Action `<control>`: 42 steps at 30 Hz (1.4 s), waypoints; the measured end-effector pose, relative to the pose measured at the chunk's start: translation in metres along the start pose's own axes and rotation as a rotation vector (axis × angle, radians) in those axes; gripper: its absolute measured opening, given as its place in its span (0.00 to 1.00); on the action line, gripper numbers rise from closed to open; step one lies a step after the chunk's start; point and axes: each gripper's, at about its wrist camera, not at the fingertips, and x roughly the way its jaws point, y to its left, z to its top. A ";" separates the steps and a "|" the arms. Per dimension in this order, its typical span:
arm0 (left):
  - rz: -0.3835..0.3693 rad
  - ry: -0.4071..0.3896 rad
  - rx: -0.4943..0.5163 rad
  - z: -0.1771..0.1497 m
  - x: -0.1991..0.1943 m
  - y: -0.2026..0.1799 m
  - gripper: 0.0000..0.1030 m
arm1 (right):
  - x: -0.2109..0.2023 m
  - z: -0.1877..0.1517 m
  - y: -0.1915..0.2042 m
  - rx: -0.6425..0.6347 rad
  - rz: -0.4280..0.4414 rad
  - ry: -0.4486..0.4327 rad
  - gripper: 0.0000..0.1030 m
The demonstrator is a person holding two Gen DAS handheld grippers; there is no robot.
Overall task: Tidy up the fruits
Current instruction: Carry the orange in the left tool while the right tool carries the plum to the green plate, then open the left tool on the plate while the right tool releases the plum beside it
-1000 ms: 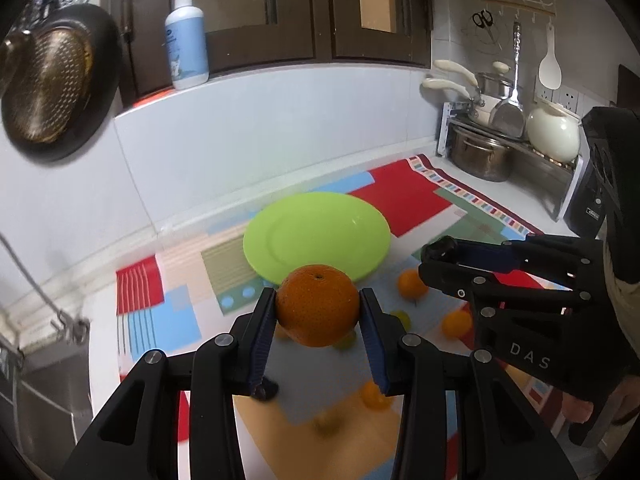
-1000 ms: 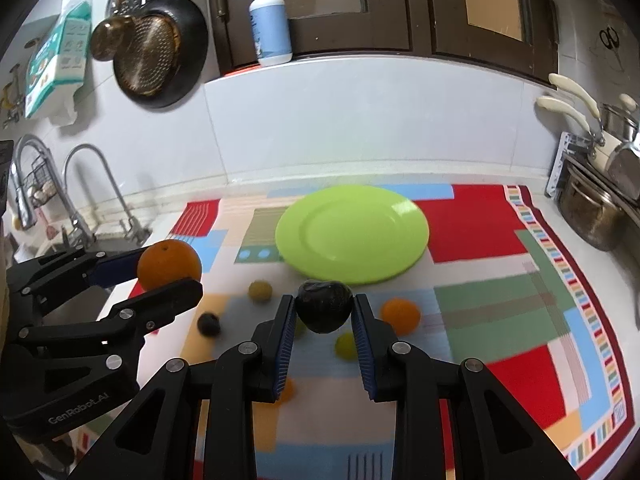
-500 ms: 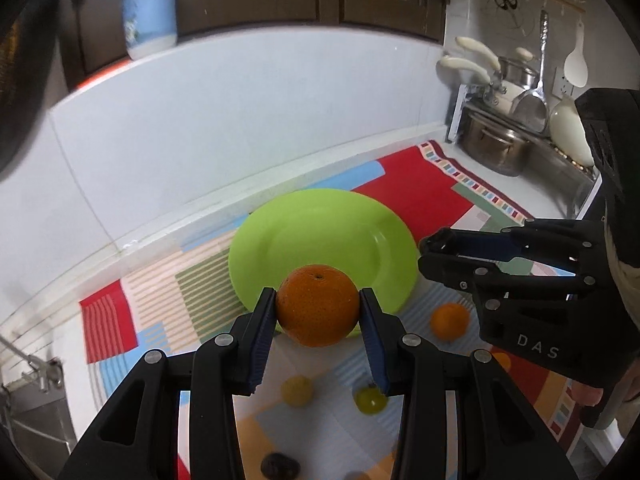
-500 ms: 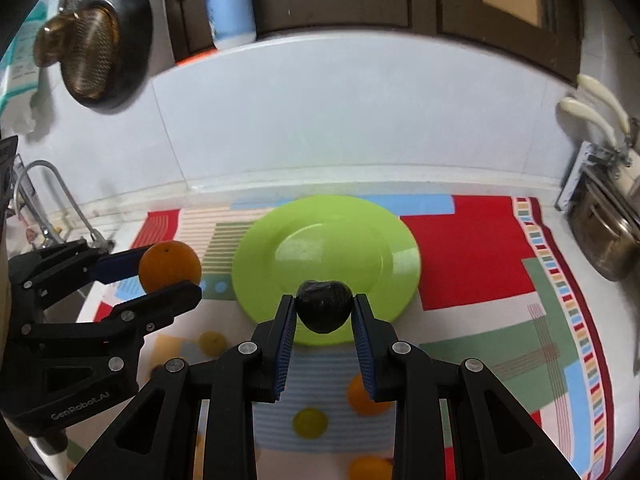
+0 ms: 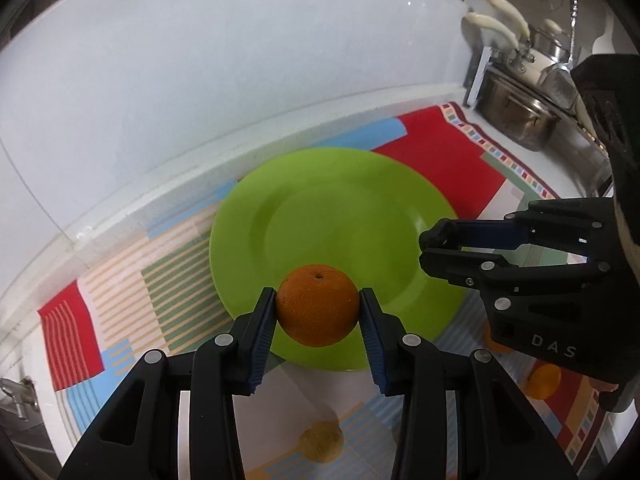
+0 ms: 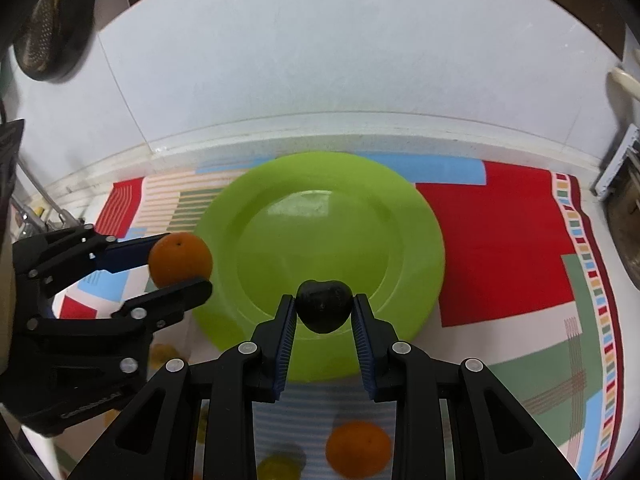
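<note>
The left gripper [image 5: 318, 312] clenched an orange [image 5: 317, 304], the right gripper [image 6: 324, 314] a dark plum [image 6: 325, 305], both over the green plate's [image 6: 420, 216] near rim. Released there, either round fruit could roll off.

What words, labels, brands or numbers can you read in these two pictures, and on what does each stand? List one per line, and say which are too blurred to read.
"DAS": white letters on the black body of the right gripper, seen from the left wrist view.
Pale lettering on the black body of the left gripper, seen from the right wrist view: too blurred to read.
No readable text on the green plate, the orange or the patterned mat.
</note>
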 end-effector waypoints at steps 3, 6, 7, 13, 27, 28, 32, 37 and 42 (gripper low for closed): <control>-0.001 0.012 0.000 0.000 0.007 0.002 0.40 | 0.009 0.002 0.001 -0.006 0.011 0.020 0.29; -0.003 0.018 0.000 0.000 0.010 0.004 0.40 | 0.017 0.002 0.001 -0.009 0.015 0.028 0.29; -0.001 0.020 0.002 0.000 0.012 0.004 0.40 | 0.019 0.002 0.000 -0.006 0.016 0.032 0.29; 0.023 -0.011 0.002 0.001 0.002 0.005 0.50 | 0.019 0.001 -0.002 0.002 0.000 0.014 0.39; 0.111 -0.156 -0.019 -0.023 -0.092 -0.006 0.60 | -0.068 -0.031 0.014 0.030 -0.040 -0.190 0.47; 0.110 -0.164 -0.018 -0.027 -0.098 -0.008 0.61 | -0.076 -0.034 0.016 0.032 -0.040 -0.206 0.47; 0.106 -0.202 -0.029 -0.042 -0.129 -0.017 0.63 | -0.104 -0.047 0.028 0.028 -0.034 -0.258 0.47; 0.136 -0.252 -0.041 -0.058 -0.159 -0.024 0.67 | -0.130 -0.064 0.041 0.021 -0.025 -0.303 0.47; 0.154 -0.274 -0.031 -0.079 -0.178 -0.034 0.68 | -0.148 -0.084 0.050 0.020 -0.003 -0.330 0.47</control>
